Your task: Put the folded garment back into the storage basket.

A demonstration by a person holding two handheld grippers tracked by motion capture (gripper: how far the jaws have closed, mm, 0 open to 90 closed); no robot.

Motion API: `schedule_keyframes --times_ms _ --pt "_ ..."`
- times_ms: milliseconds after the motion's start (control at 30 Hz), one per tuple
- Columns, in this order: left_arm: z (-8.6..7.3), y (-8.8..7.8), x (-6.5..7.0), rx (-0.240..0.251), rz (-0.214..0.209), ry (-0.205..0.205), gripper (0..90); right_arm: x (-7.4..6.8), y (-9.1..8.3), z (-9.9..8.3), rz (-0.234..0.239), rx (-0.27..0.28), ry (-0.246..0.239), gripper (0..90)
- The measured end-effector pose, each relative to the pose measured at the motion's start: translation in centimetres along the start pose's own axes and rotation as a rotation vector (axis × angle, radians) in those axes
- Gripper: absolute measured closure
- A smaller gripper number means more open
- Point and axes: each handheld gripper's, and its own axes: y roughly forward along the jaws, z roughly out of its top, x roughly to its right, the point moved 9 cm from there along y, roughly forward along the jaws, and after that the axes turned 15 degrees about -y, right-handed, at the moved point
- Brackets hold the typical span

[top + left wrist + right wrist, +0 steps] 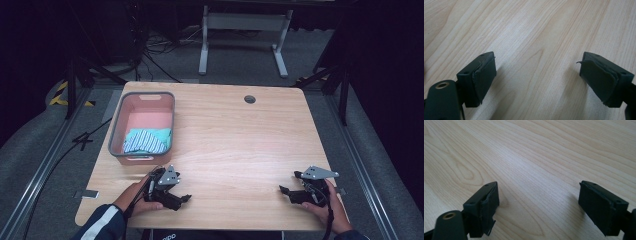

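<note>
Nearest us, at the bottom of the frame, we see the left gripper point(182, 199) and the right gripper point(286, 190) resting on the wooden table point(240, 135), well apart, each with jaws spread wide over bare wood. At middle left sits a grey basket point(117, 123) with a pink inside, holding striped cloth point(147, 140).

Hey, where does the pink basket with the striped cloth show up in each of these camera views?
High view: the pink basket sits at the table's far-left side, with the striped cloth in its near end, just beyond the left gripper.
Left gripper view: not in it; open jaws over bare wood.
Right gripper view: not in it; open jaws over bare wood.
Shared landmark: the wooden tabletop.
</note>
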Motion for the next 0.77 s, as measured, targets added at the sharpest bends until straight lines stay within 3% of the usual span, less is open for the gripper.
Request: schedule_keyframes --times_ms 767 --pt "0.30 0.40 -0.11 -0.019 -0.011 0.018 8.7 0.07 -0.08 -0.10 -0.009 -0.001 0.012 16.3"
